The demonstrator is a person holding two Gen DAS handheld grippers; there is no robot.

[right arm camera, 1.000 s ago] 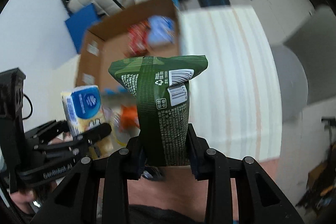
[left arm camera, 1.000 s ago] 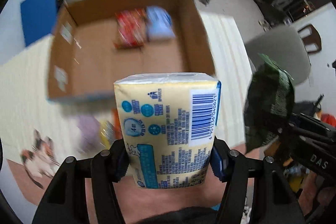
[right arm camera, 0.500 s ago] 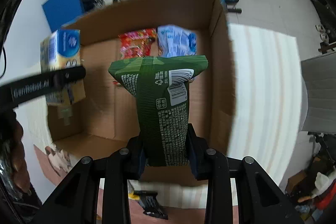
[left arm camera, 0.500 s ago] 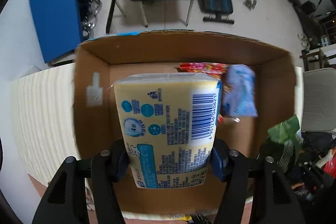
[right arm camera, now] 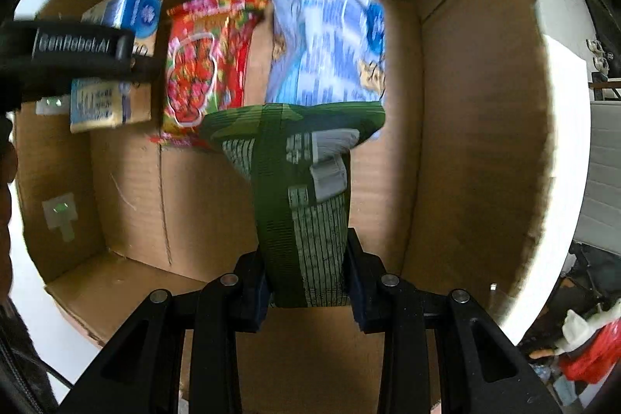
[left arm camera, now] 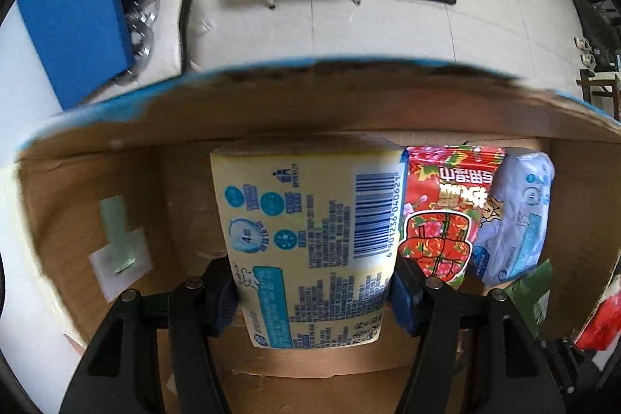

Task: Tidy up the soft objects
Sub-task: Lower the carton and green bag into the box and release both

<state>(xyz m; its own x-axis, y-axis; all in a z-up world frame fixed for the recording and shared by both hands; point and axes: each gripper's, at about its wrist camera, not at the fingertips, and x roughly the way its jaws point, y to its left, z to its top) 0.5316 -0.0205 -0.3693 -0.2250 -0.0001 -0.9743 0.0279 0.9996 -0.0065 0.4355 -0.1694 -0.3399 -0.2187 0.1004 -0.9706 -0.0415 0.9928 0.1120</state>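
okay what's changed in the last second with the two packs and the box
Both grippers came down into the cardboard box: the left gripper with the yellow tissue pack, the right gripper with the green pouch. Both grips held; red pack and pale blue pack stayed put.

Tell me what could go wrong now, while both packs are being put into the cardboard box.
1. The yellow tissue pack in the left gripper sits close beside the red floral pack; lowering it may push that one aside.
2. The green pouch in the right gripper hangs over the pale blue pack and may land on it.
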